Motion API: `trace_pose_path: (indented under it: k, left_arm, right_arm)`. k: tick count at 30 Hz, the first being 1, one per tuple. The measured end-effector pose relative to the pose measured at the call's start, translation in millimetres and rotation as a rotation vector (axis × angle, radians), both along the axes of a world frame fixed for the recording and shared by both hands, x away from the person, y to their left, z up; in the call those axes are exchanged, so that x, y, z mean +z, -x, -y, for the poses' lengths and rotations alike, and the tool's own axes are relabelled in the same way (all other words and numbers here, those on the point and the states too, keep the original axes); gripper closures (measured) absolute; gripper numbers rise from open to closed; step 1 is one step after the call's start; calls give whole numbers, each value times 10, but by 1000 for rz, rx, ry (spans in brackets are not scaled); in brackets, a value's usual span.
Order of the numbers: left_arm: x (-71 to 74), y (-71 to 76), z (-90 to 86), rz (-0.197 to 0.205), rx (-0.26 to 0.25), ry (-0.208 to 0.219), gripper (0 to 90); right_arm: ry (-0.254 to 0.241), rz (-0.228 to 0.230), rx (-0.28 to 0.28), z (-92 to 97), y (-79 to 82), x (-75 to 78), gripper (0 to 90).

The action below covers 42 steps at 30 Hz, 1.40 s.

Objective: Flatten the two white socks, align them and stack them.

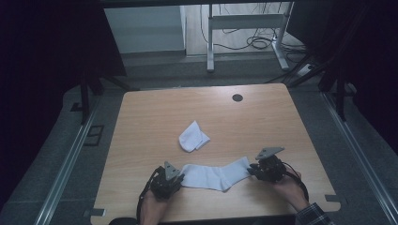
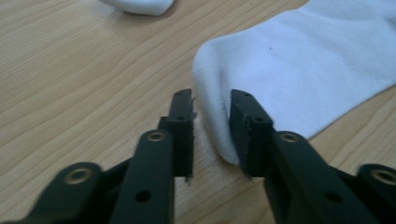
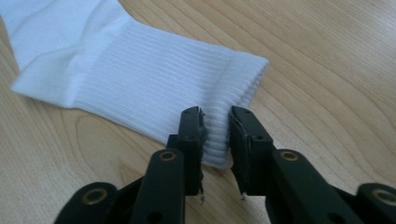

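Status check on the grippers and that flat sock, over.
Left gripper open at toe end. Right gripper open at cuff. Flat sock laid out on table. Folded sock lies clear behind.

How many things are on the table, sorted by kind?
White socks: 2, a flat sock between the tools and a folded sock beyond it
Tools: 2, left tool, right tool
Total: 4

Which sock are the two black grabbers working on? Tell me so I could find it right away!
Look at the light wooden table, then along its near edge where the person's hands come in. Between the left gripper and the right gripper lies a long white sock, stretched out flat. The other white sock sits farther back, folded into a small bundle.
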<state>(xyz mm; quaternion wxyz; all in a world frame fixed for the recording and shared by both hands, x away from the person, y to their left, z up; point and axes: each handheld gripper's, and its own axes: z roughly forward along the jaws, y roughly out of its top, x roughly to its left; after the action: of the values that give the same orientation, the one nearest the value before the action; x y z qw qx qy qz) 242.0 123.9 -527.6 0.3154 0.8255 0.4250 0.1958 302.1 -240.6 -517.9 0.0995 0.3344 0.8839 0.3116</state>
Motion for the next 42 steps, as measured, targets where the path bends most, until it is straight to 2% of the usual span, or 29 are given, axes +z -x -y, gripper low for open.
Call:
trace_pose_path:
  k: [2,5,10,15,20,27,34,37,42]
  left_arm:
    - [17,-2,-9,18,8,5,595]
    - [41,-7,-30,31,11,22,501]
    - [75,-36,-59,59,16,33,440]
    - [144,-110,-53,87,8,33,442]
    - [192,-217,-39,108,-7,33,498]
    - [214,-441,-2,80,-17,49,570]
    - [265,-764,94,65,-39,68,606]
    - [286,-892,182,52,-58,73,620]
    - [232,-1048,339,24,-83,22,631]
  right_arm:
    - [-4,5,-4,9,1,6,695]
    - [-25,32,-13,34,1,52,638]
    - [-41,62,-48,140,-33,97,586]
    - [-43,72,-83,256,-81,100,574]
    - [-33,81,-108,342,-129,71,534]
    - [-23,76,-139,470,-207,-9,500]
    - [-3,68,-168,562,-264,-79,514]
    - [-16,61,-184,583,-278,-95,512]
    - [-33,67,-188,600,-286,-115,467]
